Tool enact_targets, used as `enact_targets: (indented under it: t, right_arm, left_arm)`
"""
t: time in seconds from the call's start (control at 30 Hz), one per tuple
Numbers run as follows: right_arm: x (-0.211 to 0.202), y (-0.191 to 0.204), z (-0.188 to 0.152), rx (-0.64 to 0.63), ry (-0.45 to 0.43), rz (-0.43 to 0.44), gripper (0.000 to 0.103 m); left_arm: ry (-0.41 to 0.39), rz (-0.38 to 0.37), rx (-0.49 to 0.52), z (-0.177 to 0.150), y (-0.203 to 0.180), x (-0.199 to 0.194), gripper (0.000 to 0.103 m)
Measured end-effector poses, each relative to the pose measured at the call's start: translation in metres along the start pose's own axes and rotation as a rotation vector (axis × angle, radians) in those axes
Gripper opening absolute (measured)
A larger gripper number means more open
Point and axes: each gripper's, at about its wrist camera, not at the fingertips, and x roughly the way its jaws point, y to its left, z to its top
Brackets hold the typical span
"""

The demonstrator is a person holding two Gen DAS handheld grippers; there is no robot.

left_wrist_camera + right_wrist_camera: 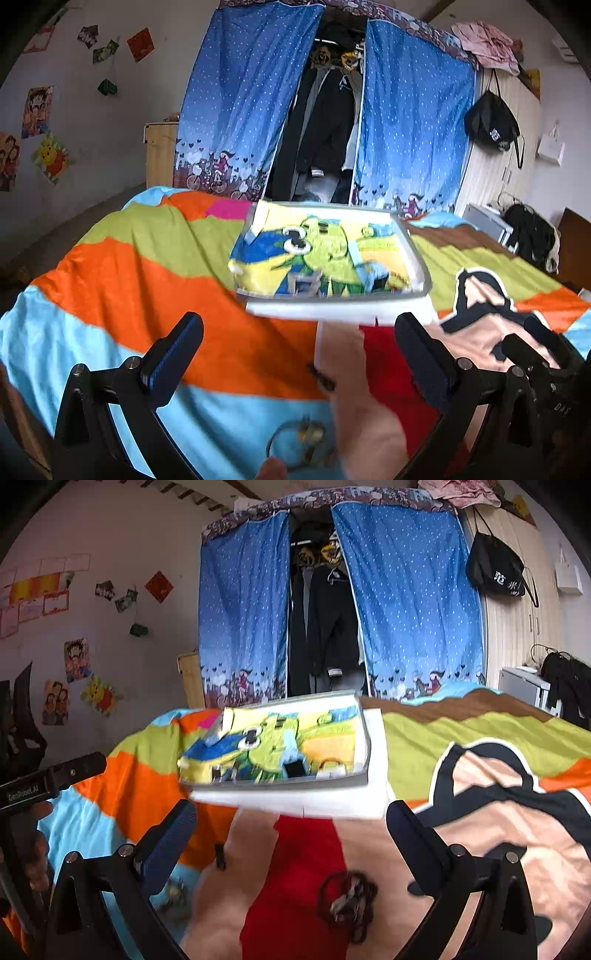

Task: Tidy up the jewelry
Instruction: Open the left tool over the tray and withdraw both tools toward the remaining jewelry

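Note:
A clear tray [419, 258] [365, 738] lined with a cartoon towel sits on a white base on the bed and holds a few small jewelry pieces [328, 767]. My left gripper [299, 354] is open and empty, short of the tray. Below it on the blanket lie a thin bangle with a charm [295, 439] and a small dark clip [322, 377]. My right gripper [293, 842] is open too, with nothing between its fingers. A dark beaded loop [347, 901] and a small dark clip [220, 856] lie on the blanket under it.
A striped cartoon blanket [147, 266] covers the bed. Beyond it hang blue curtains [243, 110] around a wardrobe. In the right wrist view the other gripper [51, 779] and a hand [37, 849] are at the left edge. A cabinet with dark clothes [524, 686] stands at the right.

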Motion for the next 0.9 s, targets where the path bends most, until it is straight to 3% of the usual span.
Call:
enact_targets:
  t: [0.23, 0.4, 0.57, 0.9]
  right_arm:
    - [-0.008, 0.01, -0.036, -0.002, 0.097, -0.018, 0.103]
    - [-0.003, 0.011, -0.061, -0.014, 0.195, -0.05, 0.103]
    - [0.001, 0.006, -0.079, -0.002, 0.244, -0.062, 0.103]
    - [0.012, -0.012, -0.106, 0.05, 0.338, -0.014, 0.103]
  left_arm:
    - [0.071, 0.022, 0.043, -0.047, -0.003, -0.009, 0.101]
    - [0.19, 0.035, 0.086, -0.075, -0.004, 0.002, 0.101]
    - [0.249, 0.047, 0.109, -0.092, -0.001, 0.007, 0.101]
    - [0.439, -0.005, 0.043, -0.112, 0.023, 0.037, 0.101]
